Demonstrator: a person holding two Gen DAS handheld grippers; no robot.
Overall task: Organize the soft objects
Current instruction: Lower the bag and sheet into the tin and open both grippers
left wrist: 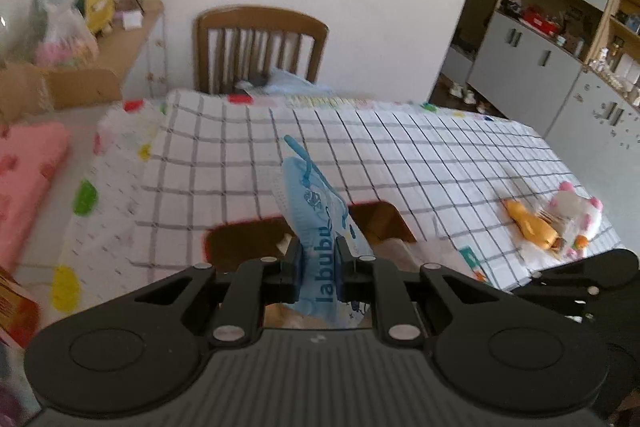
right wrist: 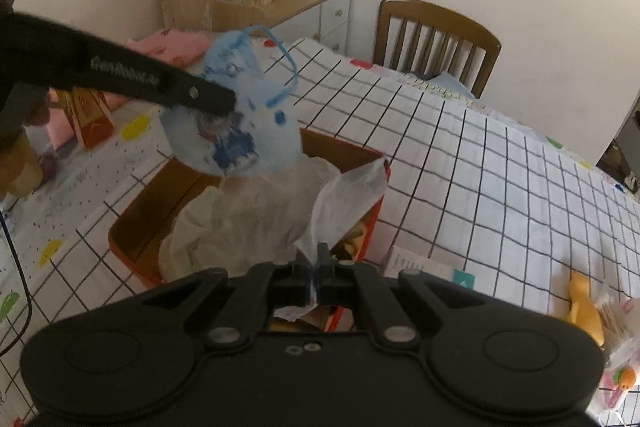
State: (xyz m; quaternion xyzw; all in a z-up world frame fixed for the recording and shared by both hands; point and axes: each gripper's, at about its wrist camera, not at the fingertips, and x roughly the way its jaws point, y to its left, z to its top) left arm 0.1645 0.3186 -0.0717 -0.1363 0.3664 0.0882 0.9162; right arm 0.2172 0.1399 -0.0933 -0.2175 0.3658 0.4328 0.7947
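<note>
My left gripper [left wrist: 318, 259] is shut on a light blue "labubu" cloth pouch [left wrist: 316, 211] with a blue drawstring, held upright above an open brown box [left wrist: 248, 243]. In the right wrist view the left gripper [right wrist: 224, 103] holds the blue pouch [right wrist: 248, 115] over the box [right wrist: 160, 203], which has a red rim. My right gripper [right wrist: 318, 267] is shut on a corner of thin white tissue paper [right wrist: 344, 199] that lines the box and hangs over its edge. A yellow plush toy [left wrist: 528, 223] and a white and pink plush [left wrist: 576, 211] lie on the table at the right.
The table [left wrist: 400, 155] has a white checked cloth. A wooden chair [left wrist: 260, 43] stands at its far side. A pink cushion [left wrist: 24, 179] lies at the left. A wooden cabinet [right wrist: 280, 3] with bags and a yellow toy stands by the wall. Grey cupboards [left wrist: 560, 67] are at the right.
</note>
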